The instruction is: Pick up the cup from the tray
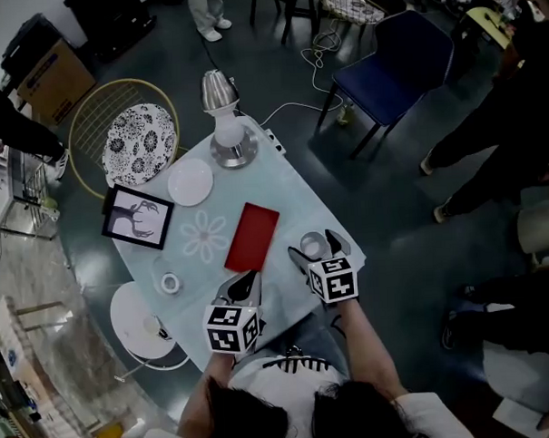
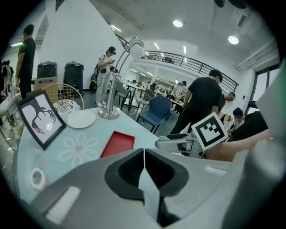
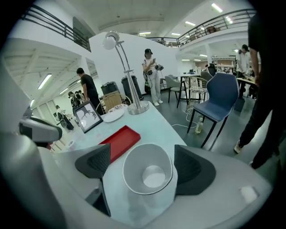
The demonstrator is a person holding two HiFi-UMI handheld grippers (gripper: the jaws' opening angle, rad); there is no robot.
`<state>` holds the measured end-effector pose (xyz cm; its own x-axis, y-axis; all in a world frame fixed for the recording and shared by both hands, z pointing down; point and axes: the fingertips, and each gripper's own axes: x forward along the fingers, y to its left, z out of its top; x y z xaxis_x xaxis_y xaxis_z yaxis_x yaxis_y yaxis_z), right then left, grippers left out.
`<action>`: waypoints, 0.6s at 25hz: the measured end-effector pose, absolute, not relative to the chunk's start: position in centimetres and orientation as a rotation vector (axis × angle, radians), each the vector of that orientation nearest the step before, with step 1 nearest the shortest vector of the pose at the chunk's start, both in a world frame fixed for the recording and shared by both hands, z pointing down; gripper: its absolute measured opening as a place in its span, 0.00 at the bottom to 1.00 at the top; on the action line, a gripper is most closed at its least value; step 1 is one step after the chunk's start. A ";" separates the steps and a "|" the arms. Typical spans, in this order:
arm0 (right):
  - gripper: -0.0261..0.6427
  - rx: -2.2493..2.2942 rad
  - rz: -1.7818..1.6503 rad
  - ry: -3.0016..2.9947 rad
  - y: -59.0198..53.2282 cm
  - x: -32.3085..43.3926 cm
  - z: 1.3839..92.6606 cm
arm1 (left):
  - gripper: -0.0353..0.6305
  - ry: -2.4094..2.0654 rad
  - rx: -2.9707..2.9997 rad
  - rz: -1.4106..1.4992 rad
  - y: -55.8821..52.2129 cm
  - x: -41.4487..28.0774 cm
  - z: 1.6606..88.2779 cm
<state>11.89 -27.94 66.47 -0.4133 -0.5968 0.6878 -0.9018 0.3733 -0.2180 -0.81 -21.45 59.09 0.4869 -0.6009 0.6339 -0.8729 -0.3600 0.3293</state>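
A white cup (image 1: 313, 246) sits just right of the red tray (image 1: 253, 236), near the table's near right edge, outside the tray. My right gripper (image 1: 317, 251) is open with a jaw on either side of the cup. In the right gripper view the cup (image 3: 147, 173) fills most of the gap; its rim is close to the right pad, and a slit shows at the left pad. I cannot tell whether the cup rests on the table. My left gripper (image 1: 246, 282) hovers by the tray's near end, and its pads (image 2: 134, 167) are pressed together with nothing between them.
A pale table (image 1: 296, 199) carries a desk lamp (image 1: 223, 116), a white plate (image 1: 190, 182), a framed picture (image 1: 138, 216) and a tape roll (image 1: 170, 283). A blue chair (image 1: 395, 68), a wire chair (image 1: 139, 142) and a white stool (image 1: 134, 324) stand around it. People stand at the right.
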 end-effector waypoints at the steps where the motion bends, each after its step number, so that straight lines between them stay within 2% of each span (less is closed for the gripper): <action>1: 0.73 1.310 0.782 -2.152 -28.2 11.9 65.8 | 0.06 -1.208 2.092 0.544 -21.4 -0.8 59.1; 10: 0.74 1.426 0.677 -2.234 -27.8 12.2 59.7 | 0.06 -1.264 2.118 0.497 -21.6 -1.6 57.8; 13: 0.68 1.406 0.672 -2.301 -26.9 11.3 57.4 | 0.06 -1.266 2.147 0.463 -21.3 -1.7 56.8; 15: 0.68 1.424 0.658 -2.334 -26.5 10.9 56.0 | 0.06 -1.269 2.167 0.443 -21.1 -1.8 56.2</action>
<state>10.91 -26.48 55.98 -0.4473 -0.7423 0.4989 -0.8936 0.3944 -0.2144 -1.84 -21.08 56.25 0.4917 -0.6769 0.5477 -0.8707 -0.3772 0.3155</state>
